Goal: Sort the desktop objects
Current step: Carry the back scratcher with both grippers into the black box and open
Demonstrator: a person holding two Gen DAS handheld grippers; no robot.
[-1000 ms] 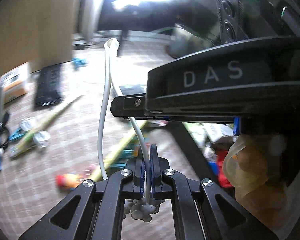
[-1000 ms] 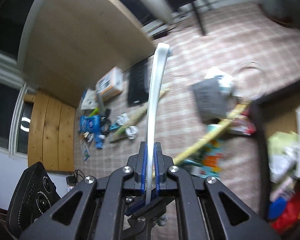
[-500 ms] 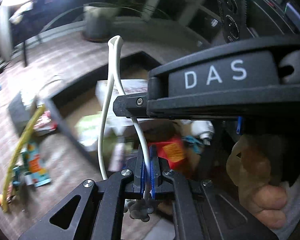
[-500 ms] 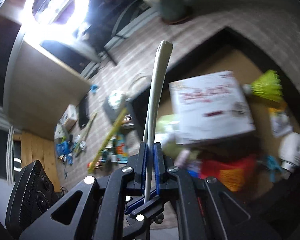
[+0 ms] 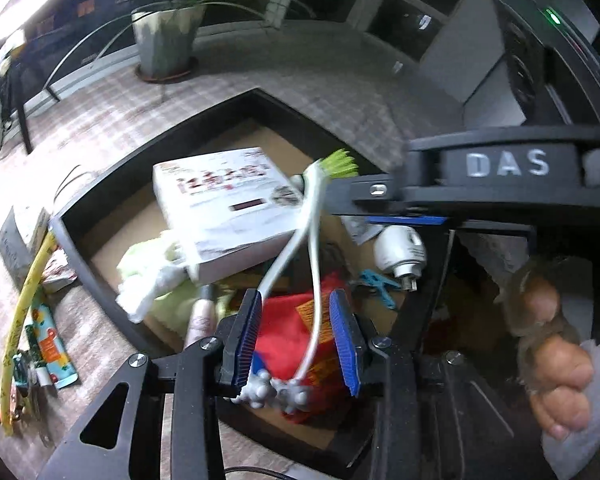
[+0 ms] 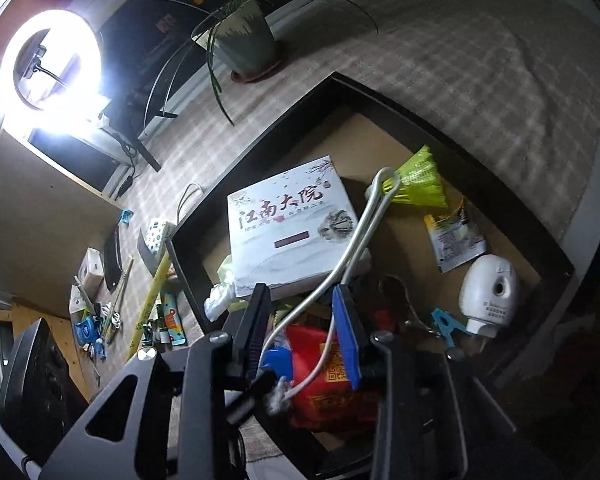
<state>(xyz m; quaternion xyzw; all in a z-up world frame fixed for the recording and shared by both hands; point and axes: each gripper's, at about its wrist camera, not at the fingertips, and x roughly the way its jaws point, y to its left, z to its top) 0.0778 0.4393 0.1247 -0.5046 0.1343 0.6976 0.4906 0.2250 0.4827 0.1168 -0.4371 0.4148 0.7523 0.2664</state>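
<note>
A white looped cord with grey knobbly ends (image 5: 314, 248) (image 6: 356, 248) hangs loose between the jaws of both grippers, above a black-rimmed box (image 5: 172, 132) (image 6: 420, 108). My left gripper (image 5: 296, 340) is opening; its blue pads stand apart, and only one strand brushes the left pad. My right gripper (image 6: 300, 328) is opening too, with the cord slack between its pads. In the left wrist view the right gripper's black body (image 5: 500, 164) crosses over the cord's top, held by a hand (image 5: 548, 340). Below lie a red packet (image 5: 284, 328) (image 6: 328, 392) and a white printed box (image 5: 228, 208) (image 6: 292, 224).
The box also holds a green shuttlecock (image 6: 420, 180), a white bottle (image 6: 488, 288), a blue clip (image 6: 444, 320) and a snack packet (image 6: 452, 236). Left of it lie a yellow stick (image 5: 24, 312) and several small items (image 6: 100, 320). A potted plant (image 6: 244, 48) and a ring light (image 6: 52, 60) stand behind.
Both grippers swung from above the littered surface to above the black-rimmed box. Their jaws, shut on the white cord before, have parted, and the cord now sags between them.
</note>
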